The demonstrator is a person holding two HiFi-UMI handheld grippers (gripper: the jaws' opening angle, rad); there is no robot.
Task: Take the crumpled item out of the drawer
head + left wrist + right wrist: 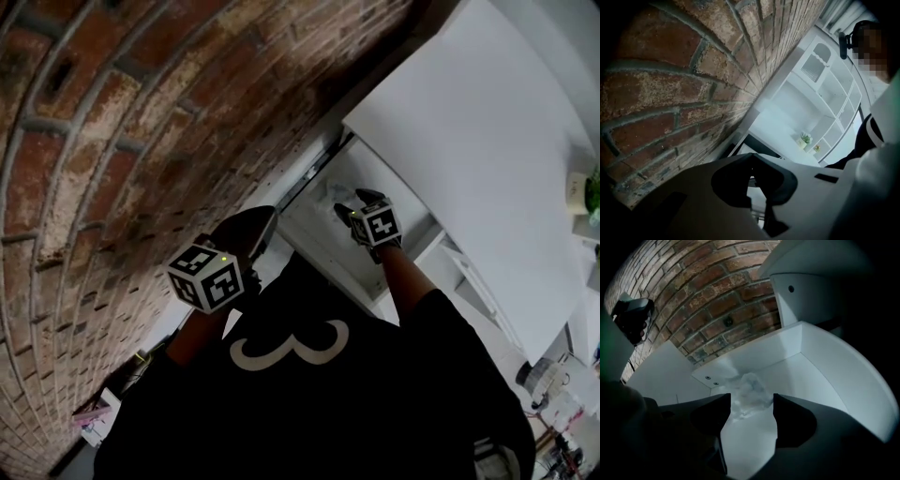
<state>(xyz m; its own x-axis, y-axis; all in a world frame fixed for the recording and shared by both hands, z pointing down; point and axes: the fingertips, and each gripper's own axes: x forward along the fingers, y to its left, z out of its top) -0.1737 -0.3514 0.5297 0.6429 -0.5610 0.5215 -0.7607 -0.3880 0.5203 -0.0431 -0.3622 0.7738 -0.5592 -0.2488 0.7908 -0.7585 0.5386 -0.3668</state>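
Note:
A crumpled wad of clear plastic lies on the floor of the open white drawer, near its back wall. My right gripper points down into the drawer and is open. The wad sits just at its fingertips, and the pads do not press on it. In the head view the right gripper reaches into the drawer, where the wad shows faintly. My left gripper hovers over the drawer's left front corner. In its own view the left gripper has its tips together with nothing between them.
A brick wall runs close along the drawer's left side. The white cabinet top stretches to the right above the drawer. White shelving with a small potted plant stands further off. Small clutter lies at the lower right.

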